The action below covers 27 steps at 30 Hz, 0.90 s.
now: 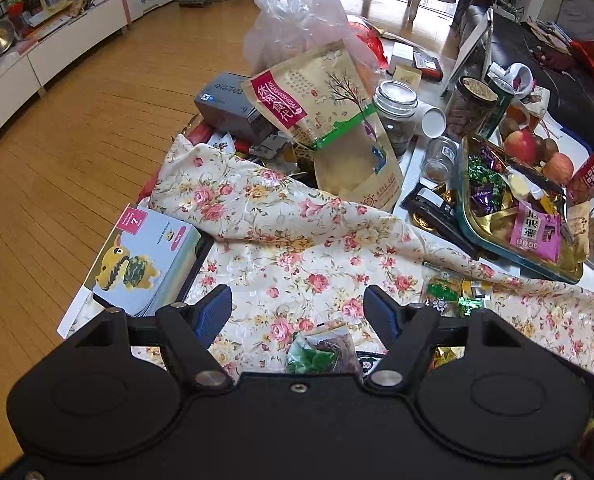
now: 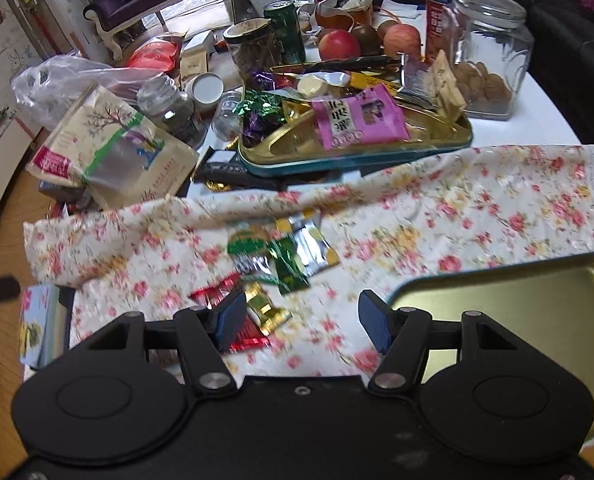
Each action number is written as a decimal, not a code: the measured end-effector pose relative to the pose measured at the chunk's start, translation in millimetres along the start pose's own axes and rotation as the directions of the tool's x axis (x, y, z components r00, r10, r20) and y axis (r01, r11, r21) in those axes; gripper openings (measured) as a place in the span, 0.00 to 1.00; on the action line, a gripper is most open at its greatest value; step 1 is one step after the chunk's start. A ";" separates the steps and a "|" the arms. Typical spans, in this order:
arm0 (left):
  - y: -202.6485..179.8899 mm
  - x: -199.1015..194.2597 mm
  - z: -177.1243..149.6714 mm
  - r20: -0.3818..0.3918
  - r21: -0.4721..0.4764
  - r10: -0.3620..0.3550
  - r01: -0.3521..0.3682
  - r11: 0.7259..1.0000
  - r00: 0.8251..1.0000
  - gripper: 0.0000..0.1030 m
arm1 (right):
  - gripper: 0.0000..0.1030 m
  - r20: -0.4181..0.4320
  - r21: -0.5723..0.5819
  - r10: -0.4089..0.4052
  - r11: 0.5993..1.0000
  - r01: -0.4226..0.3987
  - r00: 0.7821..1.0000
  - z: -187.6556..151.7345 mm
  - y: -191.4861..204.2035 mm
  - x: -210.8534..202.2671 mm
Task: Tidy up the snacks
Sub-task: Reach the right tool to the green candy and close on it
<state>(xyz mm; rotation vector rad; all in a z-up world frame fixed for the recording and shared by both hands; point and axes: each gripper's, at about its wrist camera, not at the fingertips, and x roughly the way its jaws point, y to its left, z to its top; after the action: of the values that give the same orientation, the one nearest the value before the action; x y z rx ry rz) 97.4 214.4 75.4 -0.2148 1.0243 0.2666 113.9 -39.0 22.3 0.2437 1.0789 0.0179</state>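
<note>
Both claws were spread wide with nothing between their pads. The right claw hovered low over the floral cloth on the tabletop, where loose wrapped candies lay just ahead of it and a red-wrapped candy sat beside its left pad; an empty gold tin lid lay just to its right. The left claw hung over the same cloth, a green-wrapped snack directly beneath it. The filled candy tin stood beyond the cloth.
</note>
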 end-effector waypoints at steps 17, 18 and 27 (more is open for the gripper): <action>11.0 21.0 3.6 -0.104 -0.009 -0.070 0.070 0.998 0.992 0.71 | 0.44 -0.151 -0.060 -0.039 0.998 0.030 0.988 27.4 28.4 110.7; 11.3 23.0 3.3 -0.116 -0.016 -0.079 0.077 0.997 0.990 0.71 | 0.44 -0.149 -0.071 -0.048 0.997 0.038 0.988 26.5 31.1 113.8; 2.9 29.8 -2.9 -0.134 0.032 -0.078 0.083 0.996 0.988 0.71 | 0.29 -0.163 -0.094 -0.114 0.991 0.099 0.980 21.4 34.6 146.0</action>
<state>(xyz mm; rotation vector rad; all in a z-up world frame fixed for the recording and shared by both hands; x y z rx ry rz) 108.8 219.8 48.1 -0.2416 1.1491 0.1606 205.5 10.1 -88.0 0.1084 1.2546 -0.0121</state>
